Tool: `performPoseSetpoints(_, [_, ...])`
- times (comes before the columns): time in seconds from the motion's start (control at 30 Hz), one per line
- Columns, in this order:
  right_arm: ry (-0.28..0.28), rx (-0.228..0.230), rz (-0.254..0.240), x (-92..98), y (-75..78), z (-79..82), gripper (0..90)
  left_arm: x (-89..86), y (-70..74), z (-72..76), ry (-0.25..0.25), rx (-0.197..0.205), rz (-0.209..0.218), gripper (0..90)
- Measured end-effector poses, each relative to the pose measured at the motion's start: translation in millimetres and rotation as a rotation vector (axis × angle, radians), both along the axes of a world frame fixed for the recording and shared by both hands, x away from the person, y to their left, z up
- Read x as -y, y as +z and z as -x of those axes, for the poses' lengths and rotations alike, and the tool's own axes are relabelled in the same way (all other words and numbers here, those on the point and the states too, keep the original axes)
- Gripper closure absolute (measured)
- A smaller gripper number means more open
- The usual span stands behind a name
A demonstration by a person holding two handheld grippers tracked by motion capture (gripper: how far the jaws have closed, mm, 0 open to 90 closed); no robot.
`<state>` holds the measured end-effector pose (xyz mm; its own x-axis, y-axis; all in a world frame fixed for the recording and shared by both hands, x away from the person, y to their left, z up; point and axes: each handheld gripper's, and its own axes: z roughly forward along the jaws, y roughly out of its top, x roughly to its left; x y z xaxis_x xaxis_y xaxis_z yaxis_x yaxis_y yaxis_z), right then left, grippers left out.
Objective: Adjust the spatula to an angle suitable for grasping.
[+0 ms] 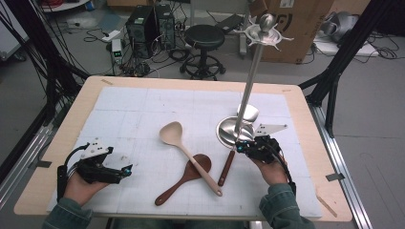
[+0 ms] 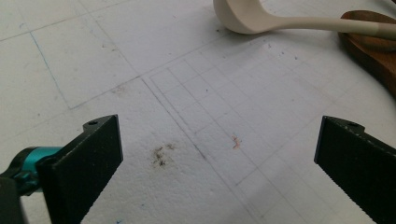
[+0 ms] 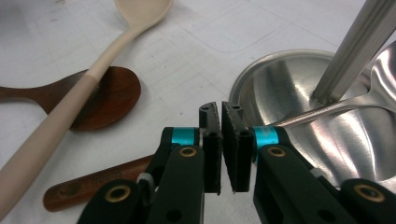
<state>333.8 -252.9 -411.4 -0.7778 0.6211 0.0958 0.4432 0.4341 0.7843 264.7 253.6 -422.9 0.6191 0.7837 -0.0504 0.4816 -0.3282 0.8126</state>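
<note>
Right claw point(image 1: 242, 147) sits at the near edge of the steel stand point(image 1: 232, 131), its jaws nearly together; whether it grips anything cannot be told from above. A steel spoon point(image 1: 248, 113) lies on the stand's base, bowl behind the pole. A thin wooden handle point(image 1: 226, 168) runs from the right claw toward the person. Left of the stand, a cream spoon point(image 1: 186, 151) lies across a dark wooden spoon point(image 1: 184, 179). Left claw point(image 1: 125, 170) rests far left of the stand on the white tabletop point(image 1: 143, 109), pointing toward the spoons.

From the left claw's camera, its jaws stand wide apart with bare tabletop between them; the cream spoon point(image 2: 289, 21) and wooden spoon point(image 2: 373, 51) lie beyond.

From the right claw's camera, the right claw point(image 3: 220, 122) has its pads almost touching, a thin slit between them and nothing seen in it. The stand point(image 3: 280, 84) is just beyond, the steel spoon's point(image 3: 327, 108) handle tip beside the right jaw. The wooden handle point(image 3: 98, 184) passes under the claw.
</note>
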Motion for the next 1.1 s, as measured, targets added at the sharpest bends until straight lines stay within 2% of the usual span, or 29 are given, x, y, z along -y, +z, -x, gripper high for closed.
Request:
performPoseSetpoints(0.17, [-0.007, -0.009, -0.01, -5.0, -3.0, -8.4, 89.5, 0.2, -0.1, 0.0, -0.002, 0.0, -0.002, 1.6])
performPoseSetpoints(0.6, [-0.021, -0.032, 0.021, -15.2, -11.7, -21.8, 89.5, 0.6, -0.5, -0.6, -0.003, -0.002, -0.001, 1.7])
performPoseSetpoints(1.1, [-0.033, -0.046, 0.037, -18.3, -17.6, -27.2, 89.5, 0.6, -0.6, -0.7, -0.006, -0.002, -0.001, 1.7])
